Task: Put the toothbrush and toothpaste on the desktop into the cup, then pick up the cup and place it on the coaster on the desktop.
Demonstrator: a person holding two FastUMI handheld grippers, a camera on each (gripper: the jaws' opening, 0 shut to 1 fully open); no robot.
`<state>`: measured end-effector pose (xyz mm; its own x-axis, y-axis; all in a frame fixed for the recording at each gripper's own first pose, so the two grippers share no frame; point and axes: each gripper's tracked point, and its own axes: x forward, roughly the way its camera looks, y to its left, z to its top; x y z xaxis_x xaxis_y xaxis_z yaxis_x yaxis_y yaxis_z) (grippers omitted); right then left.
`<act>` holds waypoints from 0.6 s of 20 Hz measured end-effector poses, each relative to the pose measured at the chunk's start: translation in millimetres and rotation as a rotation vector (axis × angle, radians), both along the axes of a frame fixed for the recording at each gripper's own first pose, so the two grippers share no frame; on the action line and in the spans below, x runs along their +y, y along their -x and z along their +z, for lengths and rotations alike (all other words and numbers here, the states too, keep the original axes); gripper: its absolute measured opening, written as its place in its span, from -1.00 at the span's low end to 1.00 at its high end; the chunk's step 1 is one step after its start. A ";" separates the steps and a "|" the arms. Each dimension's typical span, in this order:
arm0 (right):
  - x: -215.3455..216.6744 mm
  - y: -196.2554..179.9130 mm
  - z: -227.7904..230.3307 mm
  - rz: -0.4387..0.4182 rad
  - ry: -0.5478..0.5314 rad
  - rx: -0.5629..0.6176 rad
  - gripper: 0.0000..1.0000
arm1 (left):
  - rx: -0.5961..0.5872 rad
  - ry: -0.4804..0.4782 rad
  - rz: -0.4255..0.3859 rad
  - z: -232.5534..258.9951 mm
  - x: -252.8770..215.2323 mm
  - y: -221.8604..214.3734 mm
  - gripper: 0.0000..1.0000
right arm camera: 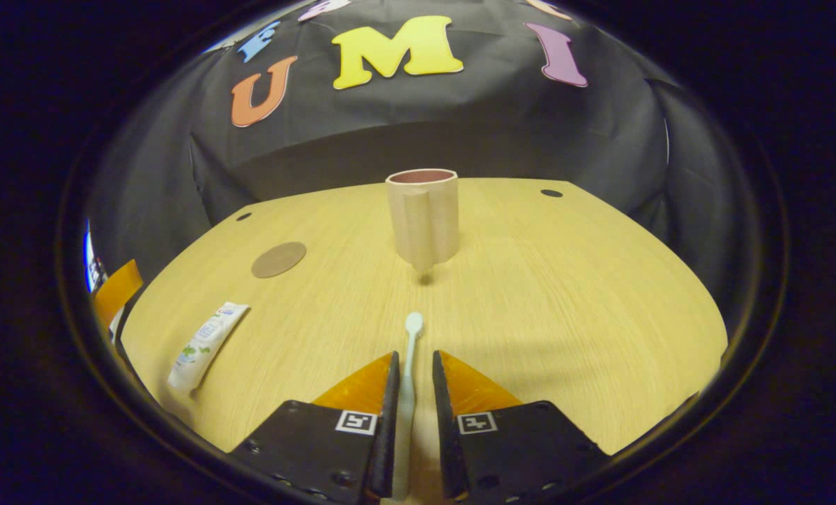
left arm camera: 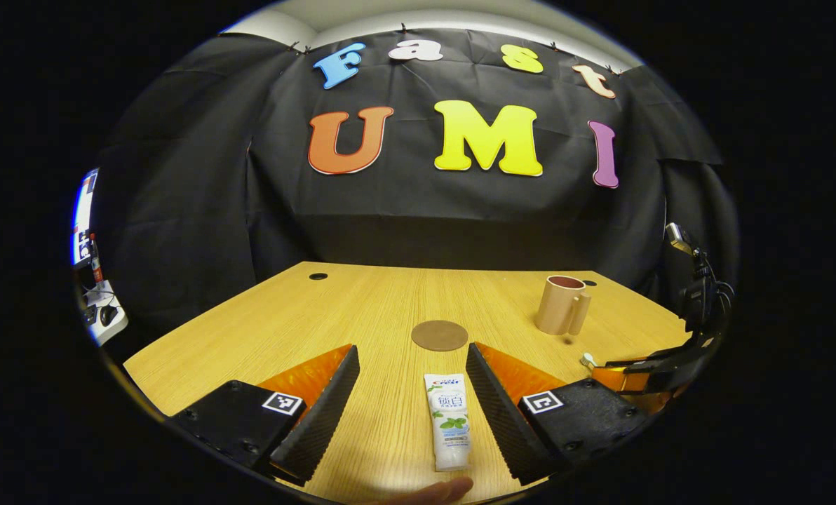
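The desktop (right arm camera: pixel 565 294) bears the cup (right arm camera: pixel 423 219) upright ahead, handle facing the right gripper (right arm camera: pixel 412 365), which, nearly closed, pinches the toothbrush (right arm camera: pixel 409 365); it should tilt the brush head-up before lowering. The left gripper (left arm camera: pixel 412 365) gapes wide around the toothpaste (left arm camera: pixel 449 421).

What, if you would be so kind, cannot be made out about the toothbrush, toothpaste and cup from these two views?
- Toothbrush, right gripper view: its rear runs between the right gripper fingers and off the bottom edge; whether they press it is unclear.
- Cup, both views: its inside is hidden by the rim.
- Toothpaste, left gripper view: its print is too small to read.
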<state>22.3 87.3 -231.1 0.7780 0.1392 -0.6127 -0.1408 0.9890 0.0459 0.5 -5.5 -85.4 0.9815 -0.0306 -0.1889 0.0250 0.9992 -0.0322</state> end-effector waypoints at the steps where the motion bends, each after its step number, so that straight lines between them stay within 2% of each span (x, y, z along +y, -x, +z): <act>1: 1.4 -0.5 -4.2 0.000 -0.011 0.007 -0.55 | 0.000 0.001 -0.001 -0.3 -0.6 1.2 0.95; 3: 2.1 -0.2 -4.4 -0.006 -0.036 0.012 -0.87 | 0.006 0.001 -0.007 -2.4 -2.8 1.5 0.95; 10: 2.4 2.1 0.8 0.015 -0.109 0.014 -0.99 | 0.083 -0.011 -0.023 -24.7 -10.9 1.9 0.95; 12: 2.4 4.5 10.7 0.040 -0.118 -0.041 -0.99 | 0.121 -0.006 -0.038 -34.5 -18.7 3.1 0.96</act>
